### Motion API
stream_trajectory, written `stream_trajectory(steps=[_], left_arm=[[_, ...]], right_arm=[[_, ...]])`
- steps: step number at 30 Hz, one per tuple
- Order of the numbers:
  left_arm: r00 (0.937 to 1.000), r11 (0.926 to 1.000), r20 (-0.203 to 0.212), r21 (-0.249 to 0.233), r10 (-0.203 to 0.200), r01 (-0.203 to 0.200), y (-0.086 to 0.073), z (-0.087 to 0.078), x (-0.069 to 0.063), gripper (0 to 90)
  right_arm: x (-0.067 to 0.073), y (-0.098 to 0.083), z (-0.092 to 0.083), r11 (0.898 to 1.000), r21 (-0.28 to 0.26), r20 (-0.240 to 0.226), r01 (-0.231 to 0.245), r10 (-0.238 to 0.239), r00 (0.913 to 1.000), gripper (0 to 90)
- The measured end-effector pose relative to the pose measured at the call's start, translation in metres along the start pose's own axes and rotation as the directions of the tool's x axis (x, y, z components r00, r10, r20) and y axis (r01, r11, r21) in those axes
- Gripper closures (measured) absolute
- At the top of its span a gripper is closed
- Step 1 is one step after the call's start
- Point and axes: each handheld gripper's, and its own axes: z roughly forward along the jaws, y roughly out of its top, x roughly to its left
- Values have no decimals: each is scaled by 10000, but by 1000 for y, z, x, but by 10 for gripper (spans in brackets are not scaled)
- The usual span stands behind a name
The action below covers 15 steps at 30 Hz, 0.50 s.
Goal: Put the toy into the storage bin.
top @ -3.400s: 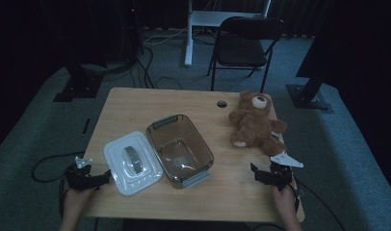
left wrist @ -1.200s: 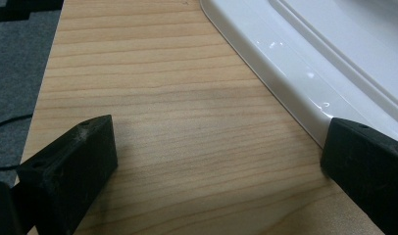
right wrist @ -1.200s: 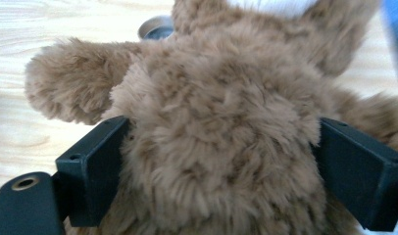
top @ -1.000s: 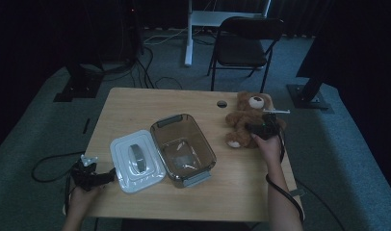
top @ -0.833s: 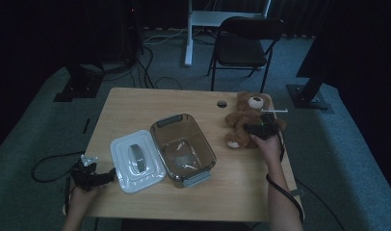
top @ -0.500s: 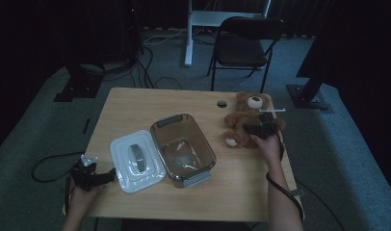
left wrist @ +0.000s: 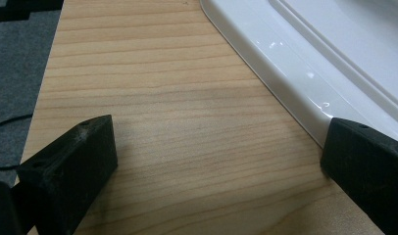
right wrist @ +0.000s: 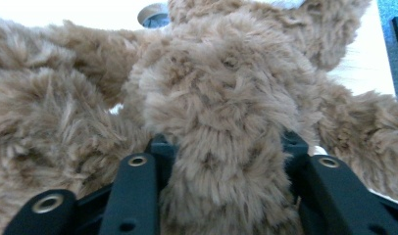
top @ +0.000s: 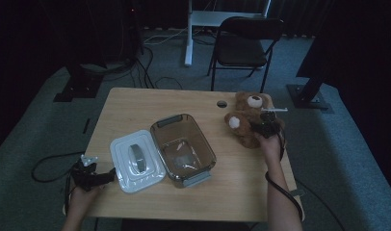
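Note:
A brown teddy bear (top: 244, 120) lies at the table's far right, one pale foot pad facing left. My right gripper (top: 266, 126) sits over its body. In the right gripper view, a thick fold of the bear's fur (right wrist: 221, 98) is squeezed between the two black jaws, which have just been closing on it. My left gripper (top: 104, 177) rests open at the front left edge of the table, beside the white lid (top: 136, 159). In the left gripper view, its jaws stand wide over bare wood, and the lid's corner (left wrist: 334, 58) lies by the right jaw.
A clear, smoky plastic container (top: 184, 149) stands open in the middle of the wooden table (top: 136, 106), right of the lid. A small round hole (top: 222, 103) is in the tabletop near the bear. A folding chair (top: 244, 45) and cables are on the floor behind.
My right hand came from the front right edge up to the bear. The bear has shifted a little under the gripper, and its pale foot pad now faces left. The left hand has kept still.

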Motion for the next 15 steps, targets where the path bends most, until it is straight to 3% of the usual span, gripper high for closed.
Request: stream_trajectory(steps=[12, 15], left_arm=[[10000, 10000, 2, -2, 2, -2, 0, 0, 0, 8], [10000, 10000, -4, 1, 2, -2, 0, 0, 0, 8]], right_arm=[[6, -12, -37, 9994, -132, -384, 317, -322, 9987, 618], [12, -14, -47, 9976, -242, -410, 645, -655, 9970, 625]])
